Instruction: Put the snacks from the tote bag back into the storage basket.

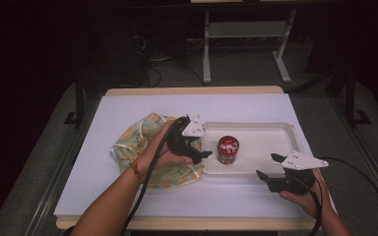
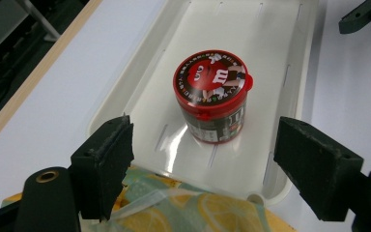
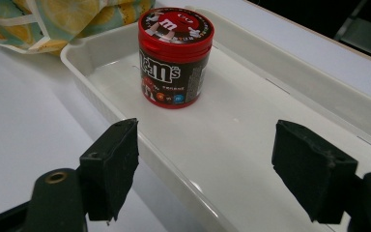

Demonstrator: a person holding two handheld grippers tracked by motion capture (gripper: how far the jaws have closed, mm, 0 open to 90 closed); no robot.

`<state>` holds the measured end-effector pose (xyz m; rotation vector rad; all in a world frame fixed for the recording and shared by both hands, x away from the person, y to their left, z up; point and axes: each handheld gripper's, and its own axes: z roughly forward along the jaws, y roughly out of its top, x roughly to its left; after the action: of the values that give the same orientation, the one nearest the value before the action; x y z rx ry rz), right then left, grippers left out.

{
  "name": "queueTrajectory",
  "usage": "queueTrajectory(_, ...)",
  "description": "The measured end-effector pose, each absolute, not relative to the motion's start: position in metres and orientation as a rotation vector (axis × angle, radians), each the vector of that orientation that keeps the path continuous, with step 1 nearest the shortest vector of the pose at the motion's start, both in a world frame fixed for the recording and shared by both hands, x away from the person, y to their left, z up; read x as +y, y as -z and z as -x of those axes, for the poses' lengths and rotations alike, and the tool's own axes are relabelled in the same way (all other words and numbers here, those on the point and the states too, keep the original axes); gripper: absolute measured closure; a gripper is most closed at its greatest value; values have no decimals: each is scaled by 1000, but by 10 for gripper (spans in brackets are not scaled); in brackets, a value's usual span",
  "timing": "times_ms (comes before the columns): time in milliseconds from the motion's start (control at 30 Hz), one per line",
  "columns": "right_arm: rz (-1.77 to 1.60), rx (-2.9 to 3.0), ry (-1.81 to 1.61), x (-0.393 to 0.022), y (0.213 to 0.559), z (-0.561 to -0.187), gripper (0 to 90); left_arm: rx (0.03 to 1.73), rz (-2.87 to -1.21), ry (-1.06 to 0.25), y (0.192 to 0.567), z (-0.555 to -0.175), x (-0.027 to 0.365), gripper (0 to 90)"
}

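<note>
Two grippers hang spread and empty: the right gripper [image 1: 268, 167] at the tray's [image 1: 270, 129] five o'clock corner, the left gripper [image 1: 203, 147] at its nine o'clock end over the lemon-print bag [image 1: 138, 135]. The candy tub [image 1: 228, 149] stands upright in the tray; likely best to approach level and clamp its body below the lid.

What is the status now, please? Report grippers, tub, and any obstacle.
Left gripper open, above tray edge. Right gripper open, near tray front. Candy tub upright in tray, untouched. Lemon-print bag beside tray, not blocking.
</note>
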<state>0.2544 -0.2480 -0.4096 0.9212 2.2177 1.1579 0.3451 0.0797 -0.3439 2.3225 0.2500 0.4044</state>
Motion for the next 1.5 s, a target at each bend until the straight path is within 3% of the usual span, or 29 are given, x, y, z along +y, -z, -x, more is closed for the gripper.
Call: queueTrajectory(1500, -926, 2227, -1169, -247, 410, -254, 241, 332, -2356, -455, 359, -343, 133, 207)
